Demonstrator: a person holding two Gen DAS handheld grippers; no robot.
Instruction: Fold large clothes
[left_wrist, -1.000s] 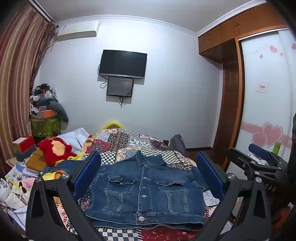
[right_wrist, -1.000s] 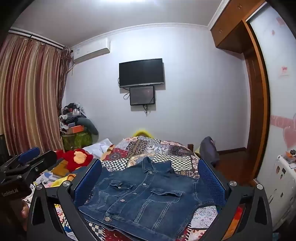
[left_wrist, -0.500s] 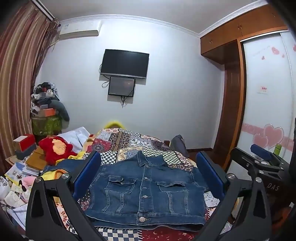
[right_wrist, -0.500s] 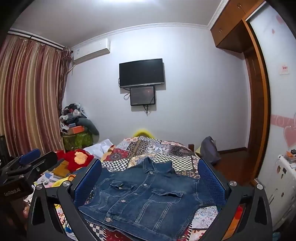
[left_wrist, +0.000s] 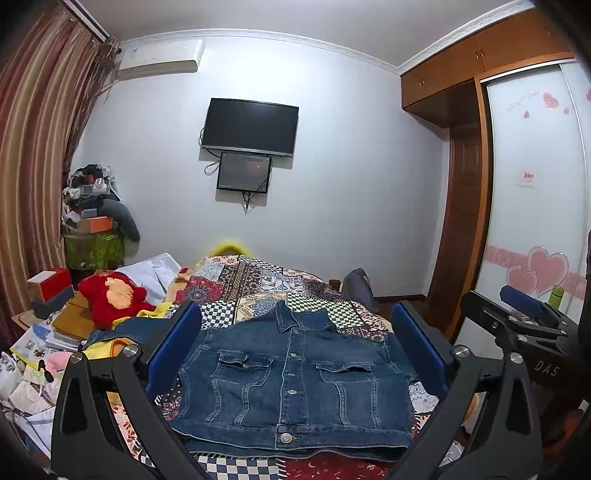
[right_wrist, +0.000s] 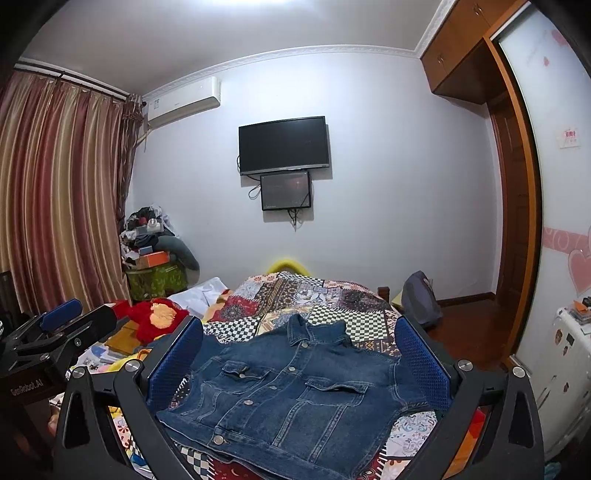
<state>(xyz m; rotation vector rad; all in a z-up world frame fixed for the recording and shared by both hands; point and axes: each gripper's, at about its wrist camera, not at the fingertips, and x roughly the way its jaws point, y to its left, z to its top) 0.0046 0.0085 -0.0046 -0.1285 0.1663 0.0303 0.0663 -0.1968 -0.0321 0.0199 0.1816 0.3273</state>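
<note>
A blue denim jacket (left_wrist: 295, 380) lies flat and buttoned, collar away from me, on the patchwork bedspread (left_wrist: 258, 280). No sleeves show at its sides. My left gripper (left_wrist: 295, 347) hovers open over its near edge, blue pads (left_wrist: 173, 347) wide apart and holding nothing. In the right wrist view the jacket (right_wrist: 295, 391) appears skewed, and my right gripper (right_wrist: 299, 358) is open above it as well. Each gripper shows at the edge of the other's view: right gripper (left_wrist: 524, 325), left gripper (right_wrist: 59, 328).
A red plush toy (left_wrist: 110, 299), more denim and yellow cloth (left_wrist: 125, 332), and stacked books and papers (left_wrist: 44, 343) crowd the bed's left side. A grey bag (left_wrist: 358, 284) sits at the far right corner. Wardrobe doors (left_wrist: 532, 221) stand to the right.
Almost nothing: both views drift very slightly. The jacket lies as before and both grippers stay open.
</note>
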